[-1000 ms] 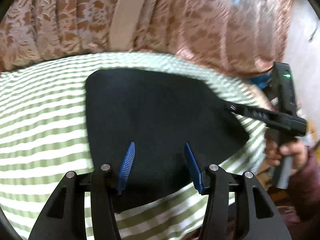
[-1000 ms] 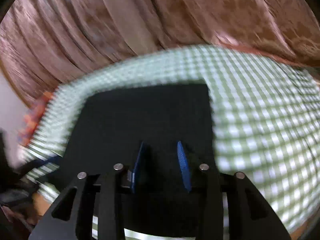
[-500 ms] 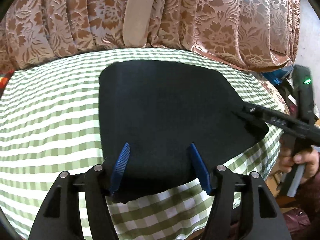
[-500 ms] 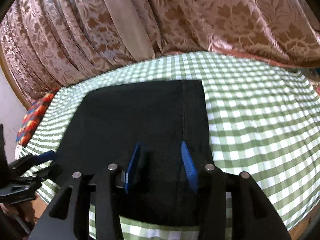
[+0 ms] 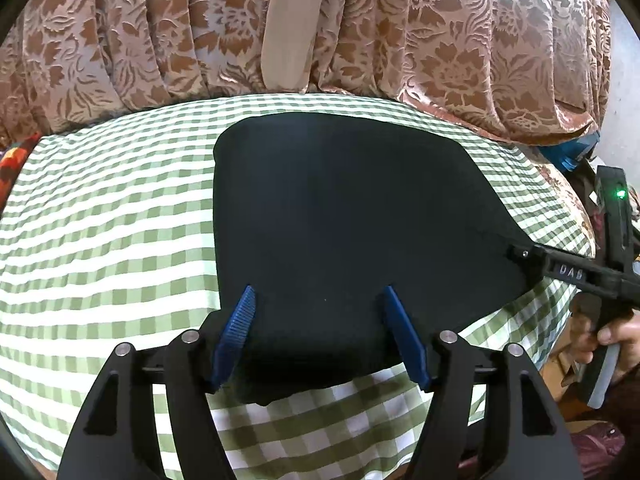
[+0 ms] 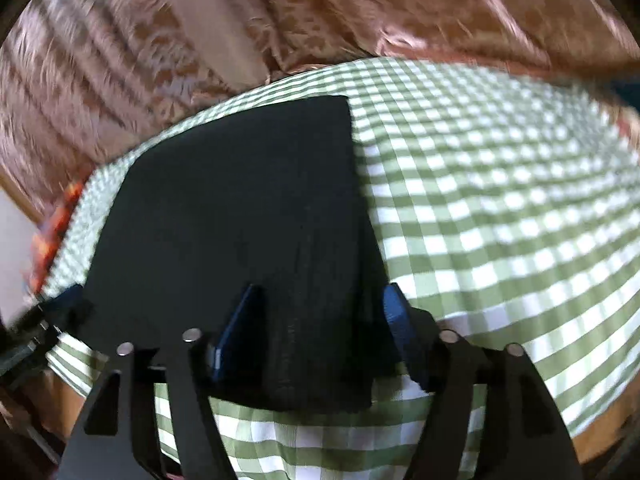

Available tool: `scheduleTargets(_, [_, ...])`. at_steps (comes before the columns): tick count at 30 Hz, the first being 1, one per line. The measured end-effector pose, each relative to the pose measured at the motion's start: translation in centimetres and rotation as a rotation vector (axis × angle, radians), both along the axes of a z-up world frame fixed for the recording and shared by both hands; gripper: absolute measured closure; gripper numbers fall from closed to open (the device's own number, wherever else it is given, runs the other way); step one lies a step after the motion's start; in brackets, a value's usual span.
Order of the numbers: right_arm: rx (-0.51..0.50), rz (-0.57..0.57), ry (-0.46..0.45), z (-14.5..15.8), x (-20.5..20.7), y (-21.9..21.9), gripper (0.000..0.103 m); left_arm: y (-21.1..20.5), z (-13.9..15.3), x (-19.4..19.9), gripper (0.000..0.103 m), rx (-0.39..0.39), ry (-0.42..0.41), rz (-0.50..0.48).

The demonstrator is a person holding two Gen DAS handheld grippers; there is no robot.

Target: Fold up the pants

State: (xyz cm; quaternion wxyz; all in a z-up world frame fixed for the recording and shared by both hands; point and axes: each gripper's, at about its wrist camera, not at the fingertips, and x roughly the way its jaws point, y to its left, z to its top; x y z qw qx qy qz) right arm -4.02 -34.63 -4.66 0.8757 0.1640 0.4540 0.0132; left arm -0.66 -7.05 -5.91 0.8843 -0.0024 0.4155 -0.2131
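Black pants (image 5: 344, 216) folded into a flat slab on the green-and-white checked tablecloth (image 5: 100, 240); matte, dense cloth, edges straight on the far side, near corners rounded. Near edge close to the table front, lying between both pairs of fingers.

Left gripper (image 5: 320, 336): black plastic arms with silver rivets, blue ribbed pads (image 5: 236, 332). Jaws opening, released; pads standing apart over the near left corner of the pants, not pressing the cloth.

Right gripper (image 6: 316, 332): same build. Jaws opening, released; near right corner of the pants between the pads, right pad just past the cloth edge over the checks. No pinch visible.

Backdrop: brown-and-pink curtain (image 5: 440, 40) with raised floral pattern, hanging in deep pleats, a plain beige strip (image 5: 288, 28) down the middle.

Left wrist view only: sharp picture; side profile of the right gripper at the far right corner of the pants, a green light on its body, a hand (image 5: 608, 332) around its grey handle; something blue behind it, cannot tell what.

Right wrist view only: blurred picture; a vertical stitched seam (image 6: 300, 248) down the right part of the pants; layered fold edges at the near end; a red-orange patterned thing (image 6: 56, 220) off the table's left edge; tip of the left gripper at the left margin.
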Motion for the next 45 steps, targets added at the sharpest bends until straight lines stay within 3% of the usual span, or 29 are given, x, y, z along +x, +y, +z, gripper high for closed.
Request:
scheduleTargets(4, [-0.026, 0.012, -0.014, 0.3, -0.2, 0.4, 0.034, 0.1, -0.1, 0.0, 0.037, -0.007, 0.000, 0.002])
scheduleTargets(11, [-0.021, 0.008, 0.009, 0.2, 0.3, -0.6, 0.018, 0.8, -0.1, 0.4, 0.026, -0.034, 0.005, 0.013])
scheduleTargets(17, [-0.015, 0.009, 0.020, 0.0, 0.5, -1.0, 0.012, 2.0, -0.1, 0.9, 0.022, -0.038, 0.012, 0.056])
scheduleTargets(25, [-0.029, -0.007, -0.015, 2.0, 0.7, -1.9, 0.013, 3.2, 0.0, 1.4, 0.020, -0.024, 0.004, 0.090])
scheduleTargets(28, [0.023, 0.008, -0.050, 3.1, 0.8, -2.2, 0.025, 4.0, -0.2, 1.8, 0.020, -0.047, 0.016, 0.099])
scheduleTargets(30, [0.062, 0.014, -0.062, 3.6, 1.2, -2.4, 0.034, 5.0, -0.6, 2.2, 0.020, -0.096, 0.047, 0.110])
scheduleTargets(35, [0.180, -0.001, -0.042, 3.0, 3.3, -2.8, 0.038, 8.3, -2.0, 3.5, 0.020, -0.291, 0.157, 0.169])
scheduleTargets(38, [0.207, -0.025, -0.030, 2.5, 3.9, -3.2, 0.038, 10.3, -2.2, 4.2, 0.020, -0.403, 0.179, 0.187])
scheduleTargets(40, [0.251, -0.013, -0.027, 2.2, 4.2, -3.5, 0.036, 10.8, -2.1, 4.5, 0.020, -0.458, 0.185, 0.172])
scheduleTargets(42, [0.305, 0.012, -0.009, 1.8, 4.7, -4.0, 0.019, 11.0, -1.9, 5.3, 0.020, -0.527, 0.192, 0.134])
scheduleTargets(45, [0.313, 0.033, 0.004, 1.2, 5.3, -4.6, 0.018, 10.5, -2.5, 6.9, 0.016, -0.569, 0.224, 0.084])
